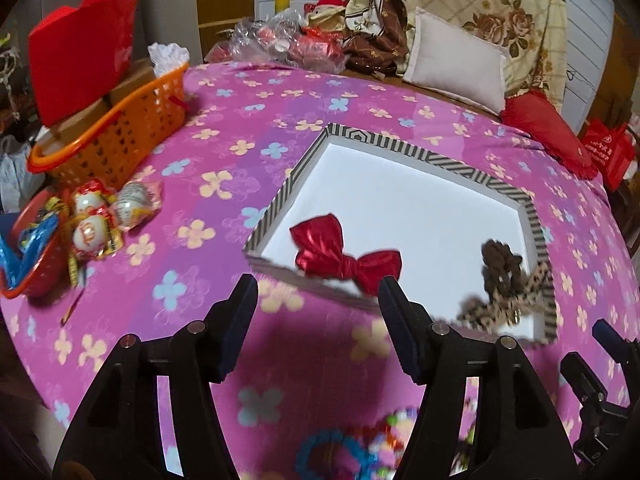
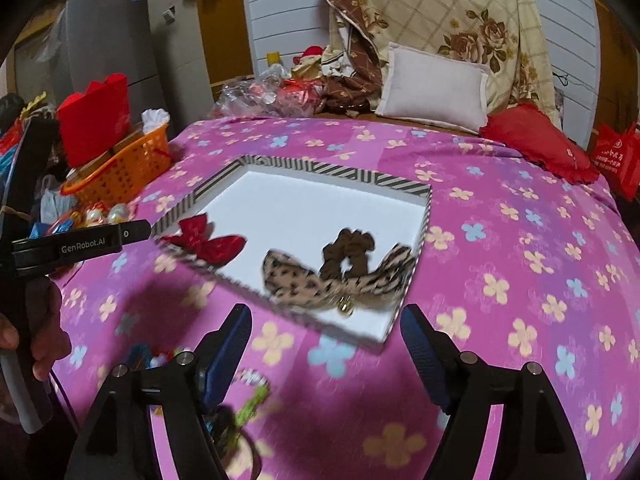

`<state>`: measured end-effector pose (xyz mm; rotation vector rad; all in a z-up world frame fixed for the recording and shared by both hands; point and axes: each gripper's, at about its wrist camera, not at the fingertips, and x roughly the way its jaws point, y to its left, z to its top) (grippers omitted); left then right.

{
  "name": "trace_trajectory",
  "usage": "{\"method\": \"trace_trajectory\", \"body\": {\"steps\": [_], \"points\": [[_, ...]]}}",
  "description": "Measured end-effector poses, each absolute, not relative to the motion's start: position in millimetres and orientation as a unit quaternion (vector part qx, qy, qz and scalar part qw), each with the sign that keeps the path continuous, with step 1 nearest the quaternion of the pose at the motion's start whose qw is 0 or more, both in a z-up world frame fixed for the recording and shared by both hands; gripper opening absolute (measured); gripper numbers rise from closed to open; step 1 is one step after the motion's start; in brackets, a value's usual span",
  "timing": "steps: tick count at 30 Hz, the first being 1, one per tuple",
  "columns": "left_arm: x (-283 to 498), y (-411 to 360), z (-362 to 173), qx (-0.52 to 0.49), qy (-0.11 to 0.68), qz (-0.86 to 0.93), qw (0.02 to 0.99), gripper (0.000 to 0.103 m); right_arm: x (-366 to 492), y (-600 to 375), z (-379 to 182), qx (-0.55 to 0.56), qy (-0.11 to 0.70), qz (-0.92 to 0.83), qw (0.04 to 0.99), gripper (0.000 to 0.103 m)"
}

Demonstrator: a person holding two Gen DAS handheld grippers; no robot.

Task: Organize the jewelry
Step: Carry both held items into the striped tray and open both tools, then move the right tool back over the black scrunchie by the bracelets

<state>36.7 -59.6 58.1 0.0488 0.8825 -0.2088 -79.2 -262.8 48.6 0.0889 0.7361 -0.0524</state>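
Observation:
A shallow box with a striped rim and white floor lies on the pink flowered bedspread. Inside it rest a shiny red bow, a brown scrunchie and a leopard-print bow with a small gold bell. My left gripper hangs open just in front of the box's near edge, nothing between its fingers. My right gripper is open too, near the box's front corner, empty. Colourful bead bracelets lie on the cover below the grippers.
An orange basket holding a red box stands at the left, wrapped sweets beside it. Pillows, a red cushion and bags pile up at the back. A hand grips the left tool at the right view's left edge.

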Motion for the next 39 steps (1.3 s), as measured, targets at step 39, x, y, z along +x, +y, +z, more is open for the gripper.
{"method": "trace_trajectory", "body": {"steps": [39], "points": [[-74.9, 7.0, 2.4, 0.017, 0.475, -0.088, 0.875, 0.063, -153.7, -213.4, -9.7, 0.034, 0.417, 0.055, 0.907, 0.047]]}}
